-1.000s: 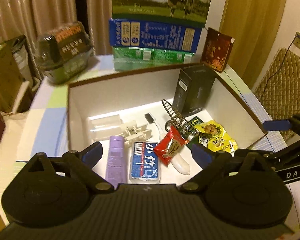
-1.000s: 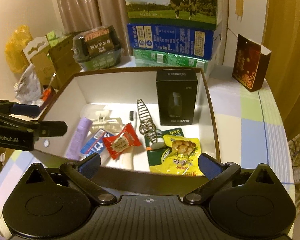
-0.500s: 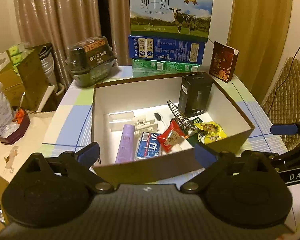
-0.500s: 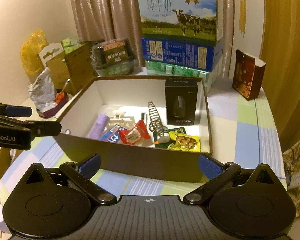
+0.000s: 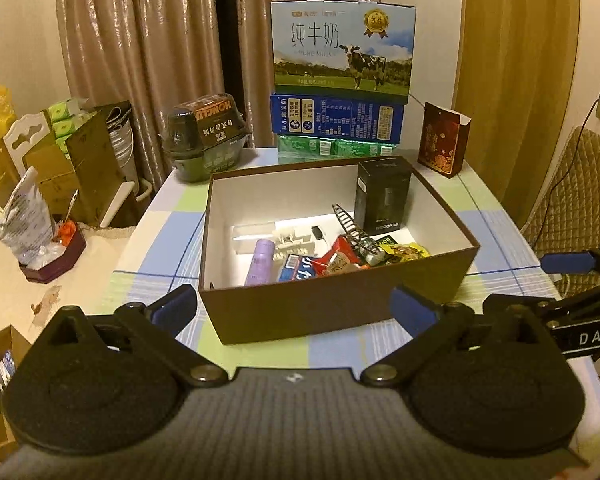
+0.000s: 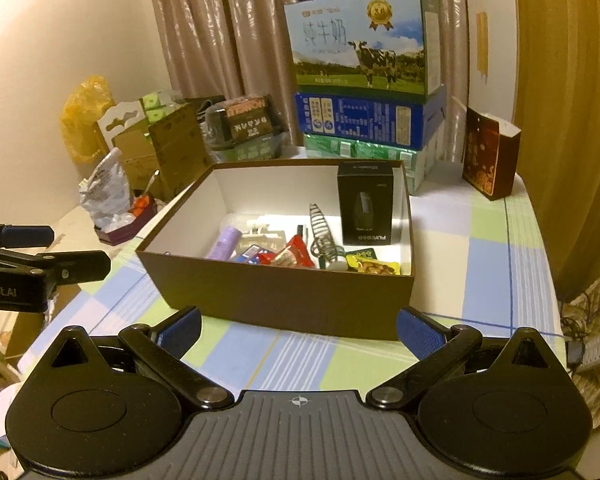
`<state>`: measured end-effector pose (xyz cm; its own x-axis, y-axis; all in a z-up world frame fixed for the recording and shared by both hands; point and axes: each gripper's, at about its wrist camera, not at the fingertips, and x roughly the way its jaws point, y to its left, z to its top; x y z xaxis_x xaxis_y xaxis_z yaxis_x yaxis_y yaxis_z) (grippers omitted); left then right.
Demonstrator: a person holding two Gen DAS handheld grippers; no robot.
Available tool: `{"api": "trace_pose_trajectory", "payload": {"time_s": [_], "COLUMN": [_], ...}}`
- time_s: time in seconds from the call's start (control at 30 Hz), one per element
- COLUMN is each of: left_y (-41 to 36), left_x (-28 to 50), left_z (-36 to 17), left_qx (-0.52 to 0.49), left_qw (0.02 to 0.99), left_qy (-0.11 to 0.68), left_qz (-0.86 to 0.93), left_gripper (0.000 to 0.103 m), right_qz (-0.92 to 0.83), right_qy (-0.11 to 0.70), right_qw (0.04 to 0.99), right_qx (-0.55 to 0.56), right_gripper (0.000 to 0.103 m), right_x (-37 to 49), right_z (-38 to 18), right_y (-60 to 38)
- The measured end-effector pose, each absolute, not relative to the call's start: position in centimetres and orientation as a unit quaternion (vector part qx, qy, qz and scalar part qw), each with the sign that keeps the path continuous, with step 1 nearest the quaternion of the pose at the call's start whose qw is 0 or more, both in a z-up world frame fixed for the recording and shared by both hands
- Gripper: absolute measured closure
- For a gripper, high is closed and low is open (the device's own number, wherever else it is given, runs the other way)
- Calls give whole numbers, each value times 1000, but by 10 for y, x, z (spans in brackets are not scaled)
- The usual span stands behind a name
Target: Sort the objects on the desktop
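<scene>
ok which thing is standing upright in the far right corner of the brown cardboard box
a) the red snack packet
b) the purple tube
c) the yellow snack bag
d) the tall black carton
d: the tall black carton stands upright against the back wall at the far right of the brown cardboard box, while the purple tube, red snack packet and yellow snack bag all lie flat on its floor.

At the tabletop's (image 5: 152, 256) far edge a milk carton (image 5: 342, 52) tops a blue box (image 5: 336, 120) and green packs (image 5: 332, 148), with a dark wrapped bowl pack (image 5: 206, 136) toward the far left corner and a red gift box (image 5: 442, 144) toward the far right corner.
</scene>
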<state>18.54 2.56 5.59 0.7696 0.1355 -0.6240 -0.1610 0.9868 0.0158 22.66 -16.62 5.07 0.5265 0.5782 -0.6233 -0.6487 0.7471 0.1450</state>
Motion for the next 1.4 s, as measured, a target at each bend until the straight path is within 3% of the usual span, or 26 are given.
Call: {"api": "trace_pose_trajectory", "payload": {"time_s": [1.4], "left_y": [-25], "left_x": [85], "left_z": [53], "left_qx": [-53], "left_qw": [924], "left_qy": [360], "left_qz": [120], "left_gripper": [1], "right_qz": [375], "right_qy": [349], "right_qw": [855], "right_qx": [-79], "right_gripper": [2], "right_x": [152], "right_z": [45], "right_y": [-220]}}
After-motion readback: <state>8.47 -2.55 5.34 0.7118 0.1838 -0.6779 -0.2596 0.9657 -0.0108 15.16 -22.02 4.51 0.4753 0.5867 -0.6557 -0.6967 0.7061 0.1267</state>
